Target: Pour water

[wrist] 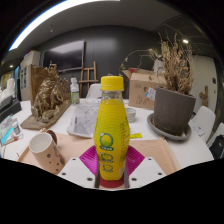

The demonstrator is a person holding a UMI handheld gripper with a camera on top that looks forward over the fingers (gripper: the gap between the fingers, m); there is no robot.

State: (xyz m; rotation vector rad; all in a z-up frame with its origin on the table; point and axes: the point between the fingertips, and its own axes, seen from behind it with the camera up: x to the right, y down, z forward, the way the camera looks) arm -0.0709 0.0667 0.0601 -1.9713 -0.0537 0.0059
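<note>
A dark pot (174, 108) holding a dried, brownish plant (178, 62) stood on a white saucer at about two o'clock from the centre of the counter (150, 150). Behind it, toward one o'clock, sat a cardboard box (143, 88). At ten o'clock a second dried arrangement (48, 95) rested on a wooden base, with a small clear bottle (74, 91) (green-capped, it seemed) just beside it toward eleven. A long ceiling light (60, 12) glowed at twelve.
</note>
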